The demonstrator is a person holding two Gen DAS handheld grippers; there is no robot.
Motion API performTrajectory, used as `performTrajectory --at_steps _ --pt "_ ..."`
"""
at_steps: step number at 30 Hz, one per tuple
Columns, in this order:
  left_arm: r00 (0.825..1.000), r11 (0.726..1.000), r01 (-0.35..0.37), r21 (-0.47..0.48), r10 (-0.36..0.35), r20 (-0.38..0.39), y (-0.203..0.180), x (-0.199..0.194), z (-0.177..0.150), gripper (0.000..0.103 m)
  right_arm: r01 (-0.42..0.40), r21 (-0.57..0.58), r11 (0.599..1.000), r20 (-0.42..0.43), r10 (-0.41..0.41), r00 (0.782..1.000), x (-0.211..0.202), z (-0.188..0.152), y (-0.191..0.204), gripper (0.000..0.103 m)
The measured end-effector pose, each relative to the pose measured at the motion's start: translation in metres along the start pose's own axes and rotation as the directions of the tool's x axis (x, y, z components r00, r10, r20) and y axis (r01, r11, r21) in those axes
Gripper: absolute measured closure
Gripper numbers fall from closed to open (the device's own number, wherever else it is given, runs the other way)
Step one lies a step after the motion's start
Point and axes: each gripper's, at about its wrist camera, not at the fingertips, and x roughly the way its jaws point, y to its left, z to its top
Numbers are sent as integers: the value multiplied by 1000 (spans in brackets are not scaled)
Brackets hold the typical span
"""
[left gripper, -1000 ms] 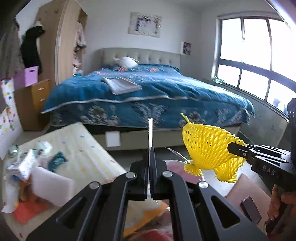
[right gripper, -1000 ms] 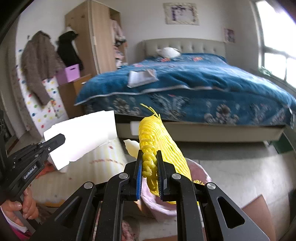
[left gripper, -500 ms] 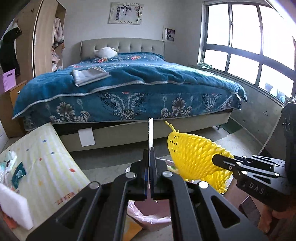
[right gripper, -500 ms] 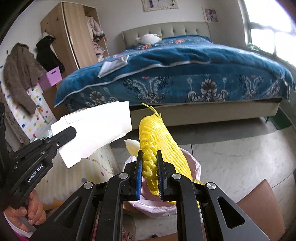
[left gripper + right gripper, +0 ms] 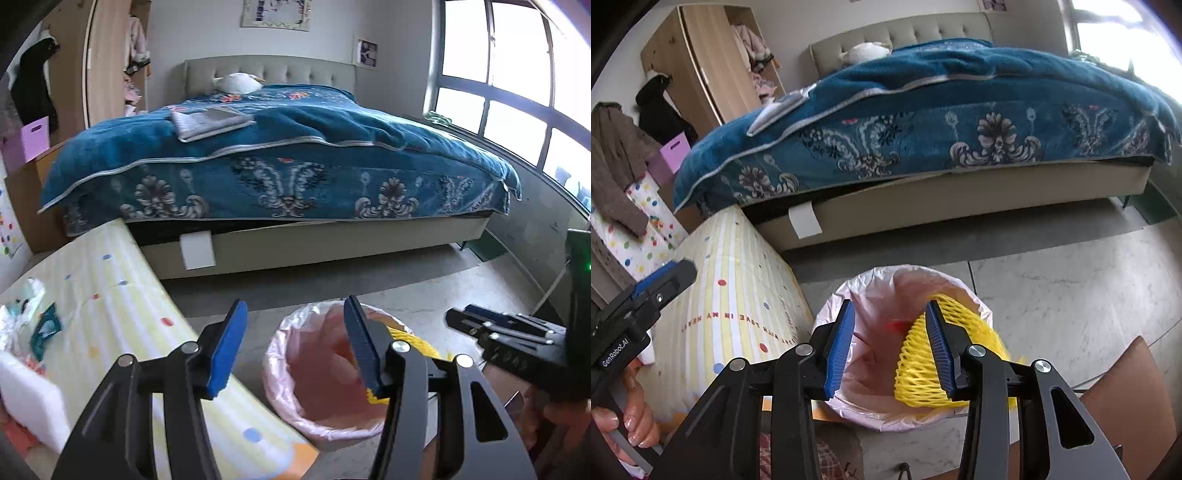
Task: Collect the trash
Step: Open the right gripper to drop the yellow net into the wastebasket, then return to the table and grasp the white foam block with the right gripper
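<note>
Yellow foam netting, a soft mesh fruit sleeve [image 5: 923,365], hangs at the lower centre of my right wrist view, half inside the round bin lined with a pale pink plastic bag [image 5: 834,306]. My right gripper [image 5: 890,347] has its blue-padded jaws opening; the mesh leans against the right pad, free of the left, so I judge it is dropping in. In my left wrist view the left gripper [image 5: 295,347] is also opening above the same bin [image 5: 273,354], with nothing between its jaws. I cannot see any white paper there. At the far left of that frame, more litter waits on the yellow striped play mat [image 5: 122,295]: a white foam block [image 5: 26,395] and teal and white wrappers [image 5: 44,325]. So this drop looks nearly done, with that pile left to collect.
</note>
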Motion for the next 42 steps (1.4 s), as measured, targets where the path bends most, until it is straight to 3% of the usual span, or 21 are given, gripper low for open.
performTrajectory --at_steps 11,16,20,25,33,36,42 --pt "995 996 -86 -8 87 59 29 -68 -15 40 -65 -82 994 74 71 995 -54 -1 44 62" --pt "986 989 -150 -10 151 65 47 -90 -28 36 -54 -137 989 89 67 994 -70 -1 68 62" --pt "976 978 -206 -20 207 67 66 -111 -41 30 -79 -144 986 75 91 993 -73 -2 80 62" --pt "959 959 -275 -66 278 46 99 -134 -57 29 -117 -244 963 33 129 991 -72 -11 125 62" --pt "922 903 -381 -199 388 -4 164 -177 -88 23 -226 -398 889 -38 230 972 -61 -26 206 61" --pt "896 870 -435 -232 443 -20 188 -191 -100 19 -256 -438 862 -65 254 965 -55 -35 231 43" --pt "847 796 -521 -308 527 -69 236 -213 -122 12 -313 -533 786 -127 291 948 -37 -51 290 32"
